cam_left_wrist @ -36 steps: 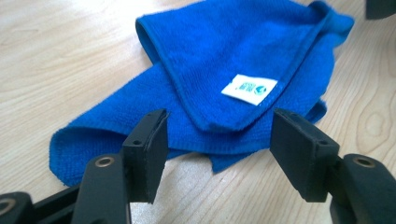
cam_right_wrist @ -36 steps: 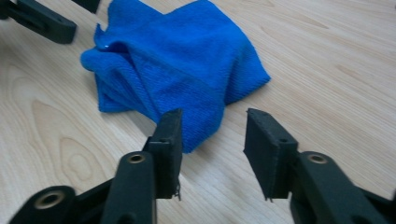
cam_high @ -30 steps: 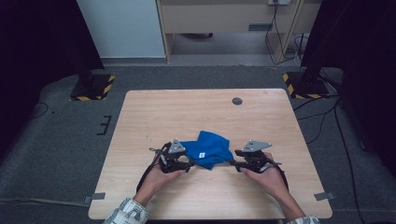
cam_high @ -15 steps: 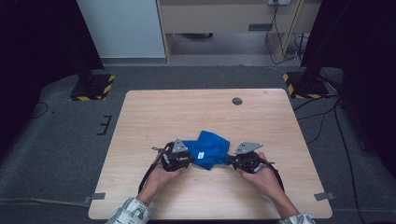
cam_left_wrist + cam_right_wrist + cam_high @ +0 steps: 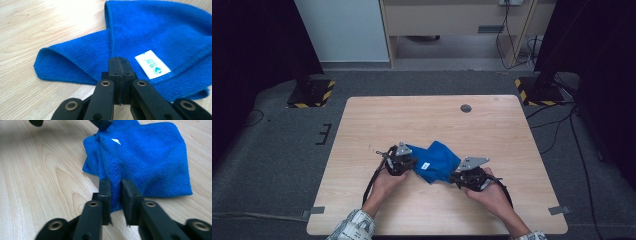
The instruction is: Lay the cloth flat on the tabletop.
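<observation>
Left gripper point(image 5: 119, 62) fingers clenched on the blue cloth point(image 5: 160, 32) hem beside its unreadable white label point(image 5: 152, 64); right gripper point(image 5: 116, 185) fingers pinch a fold.

Around your work you have the light wooden table point(image 5: 377, 125) with a dark round grommet point(image 5: 466, 108) near its far edge, grey carpet point(image 5: 272, 165) below, and yellow-black striped stand bases point(image 5: 312, 95) at both far corners.

High view looks down from above; both gripper views sit close, sharing the blue cloth point(image 5: 434, 161).
</observation>
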The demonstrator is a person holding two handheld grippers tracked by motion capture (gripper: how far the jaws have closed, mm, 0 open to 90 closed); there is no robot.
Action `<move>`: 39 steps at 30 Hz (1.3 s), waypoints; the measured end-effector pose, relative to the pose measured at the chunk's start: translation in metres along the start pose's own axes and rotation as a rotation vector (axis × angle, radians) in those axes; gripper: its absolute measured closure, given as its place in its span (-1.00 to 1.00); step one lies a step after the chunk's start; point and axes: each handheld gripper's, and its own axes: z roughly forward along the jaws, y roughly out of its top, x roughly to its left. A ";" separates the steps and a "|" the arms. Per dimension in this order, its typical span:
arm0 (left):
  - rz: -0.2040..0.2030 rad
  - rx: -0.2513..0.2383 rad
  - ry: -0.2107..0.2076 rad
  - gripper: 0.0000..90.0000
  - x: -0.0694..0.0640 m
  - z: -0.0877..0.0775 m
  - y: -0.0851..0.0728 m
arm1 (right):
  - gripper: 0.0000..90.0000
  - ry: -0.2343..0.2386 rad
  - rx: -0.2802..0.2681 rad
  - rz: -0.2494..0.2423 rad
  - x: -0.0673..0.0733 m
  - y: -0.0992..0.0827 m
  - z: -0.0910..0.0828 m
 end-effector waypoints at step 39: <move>0.025 0.056 0.011 0.67 -0.016 0.005 -0.002 | 0.27 -0.213 -0.026 0.154 -0.050 -0.005 -0.006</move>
